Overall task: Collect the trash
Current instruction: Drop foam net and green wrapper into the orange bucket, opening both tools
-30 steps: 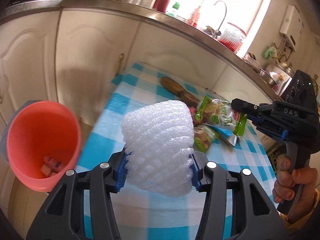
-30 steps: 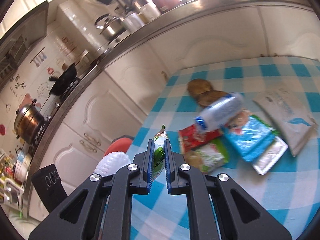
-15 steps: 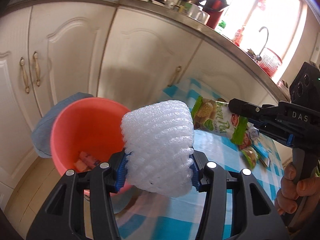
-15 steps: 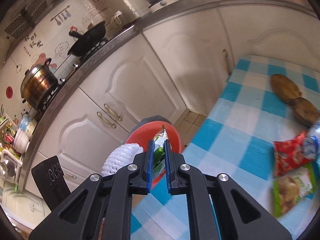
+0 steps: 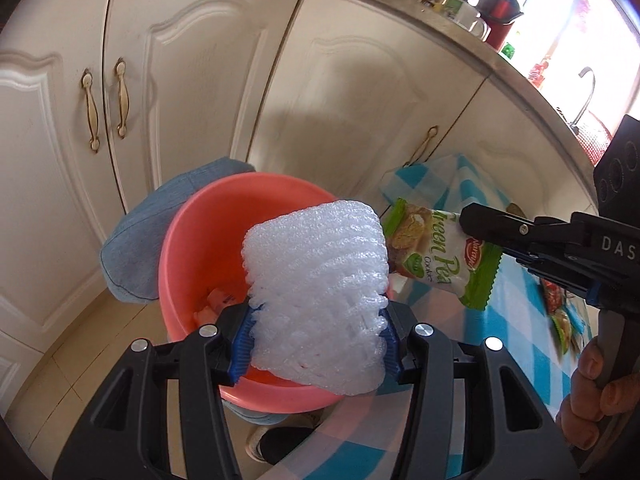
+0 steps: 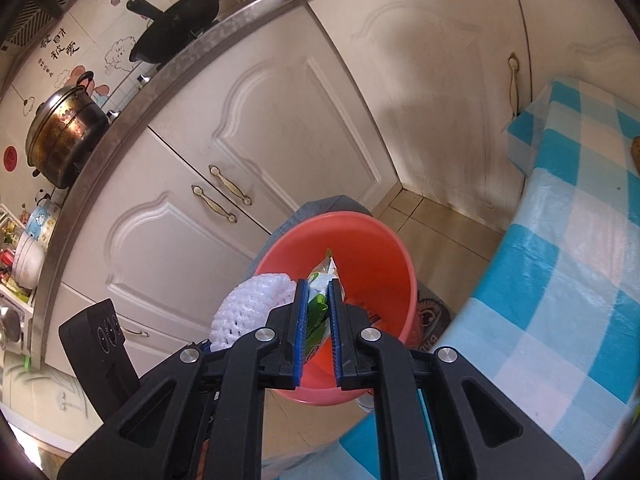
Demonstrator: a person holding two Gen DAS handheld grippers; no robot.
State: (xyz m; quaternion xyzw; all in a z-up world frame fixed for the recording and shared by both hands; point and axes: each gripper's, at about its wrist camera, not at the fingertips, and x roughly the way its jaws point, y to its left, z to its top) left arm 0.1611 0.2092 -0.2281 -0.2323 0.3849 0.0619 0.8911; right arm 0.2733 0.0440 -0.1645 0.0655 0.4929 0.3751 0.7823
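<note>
My left gripper (image 5: 318, 342) is shut on a white foam net sleeve (image 5: 316, 292), held just above the near rim of a salmon-pink bucket (image 5: 192, 240) that stands on the floor. A few wrappers lie at the bucket's bottom. My right gripper (image 6: 319, 320) is shut on a green and white cookie wrapper (image 6: 320, 296), which hangs over the bucket (image 6: 376, 256). In the left wrist view the same wrapper (image 5: 440, 256) sticks out of the right gripper (image 5: 476, 226) beside the foam, over the bucket's right rim. The foam sleeve (image 6: 248, 304) shows left of the right gripper.
White cabinet doors (image 5: 192, 80) with brass handles stand close behind the bucket. A blue-checked table (image 6: 572, 248) lies to the right with more wrappers (image 5: 560, 320) on it. A blue denim cloth (image 5: 136, 248) hangs behind the bucket. A hand (image 5: 592, 392) grips the right tool.
Both grippers swung left from over the table to above the bucket and sank a little, each keeping its load. The bucket now sits right under the foam and the wrapper.
</note>
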